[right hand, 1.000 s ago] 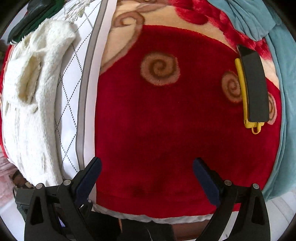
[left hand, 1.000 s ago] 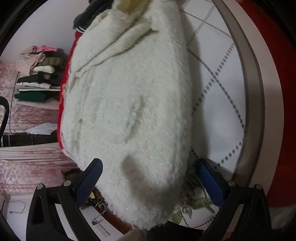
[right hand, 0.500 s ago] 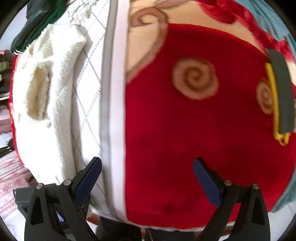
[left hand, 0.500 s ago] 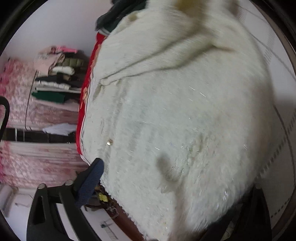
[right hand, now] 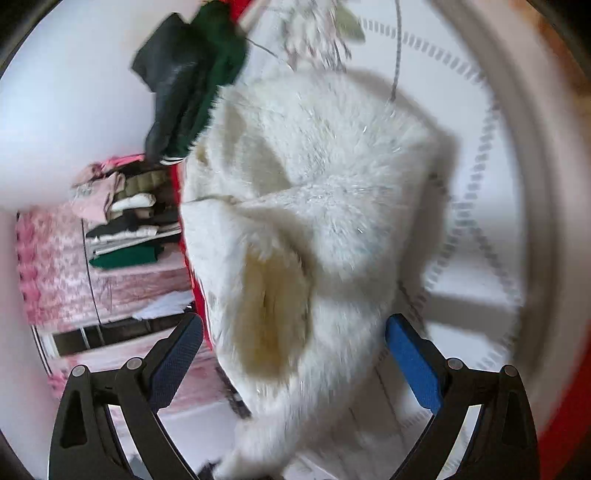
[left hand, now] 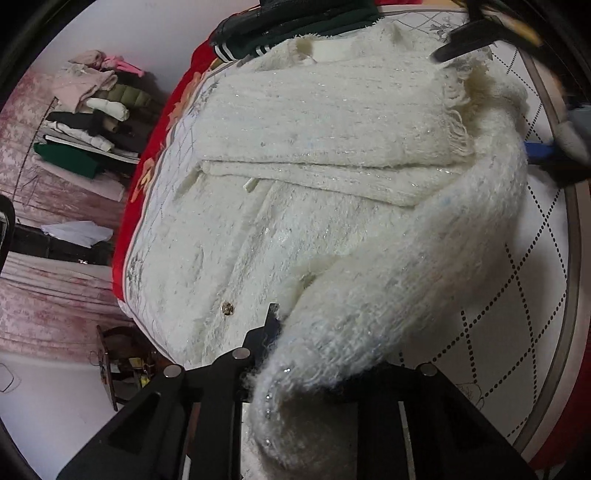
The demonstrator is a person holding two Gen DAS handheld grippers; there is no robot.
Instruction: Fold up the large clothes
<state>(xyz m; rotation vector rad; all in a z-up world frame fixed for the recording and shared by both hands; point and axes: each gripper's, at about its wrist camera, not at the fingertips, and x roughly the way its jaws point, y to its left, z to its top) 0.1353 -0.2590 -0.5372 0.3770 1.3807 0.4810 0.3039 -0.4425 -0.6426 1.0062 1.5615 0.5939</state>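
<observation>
A large fluffy white cardigan [left hand: 314,192] lies on a white quilted sheet [left hand: 517,295] over the bed. My left gripper [left hand: 295,354] is shut on one white sleeve [left hand: 424,277], which rises from the garment into the jaws. The cardigan also fills the right wrist view [right hand: 314,221], blurred, with its yellowish inner lining showing. My right gripper [right hand: 295,354] is open, its blue pads either side of the cardigan's near end. The right gripper also shows at the left wrist view's right edge [left hand: 543,151], beside the cardigan's upper part.
A dark green garment [left hand: 295,26] lies at the far end of the cardigan, also in the right wrist view [right hand: 192,85]. A red blanket [left hand: 147,192] edges the bed. A rack of folded clothes [left hand: 92,122] stands against a pink wall.
My left gripper has closed on the white sleeve and lifted it. My right gripper has swung left from the red blanket to the cardigan.
</observation>
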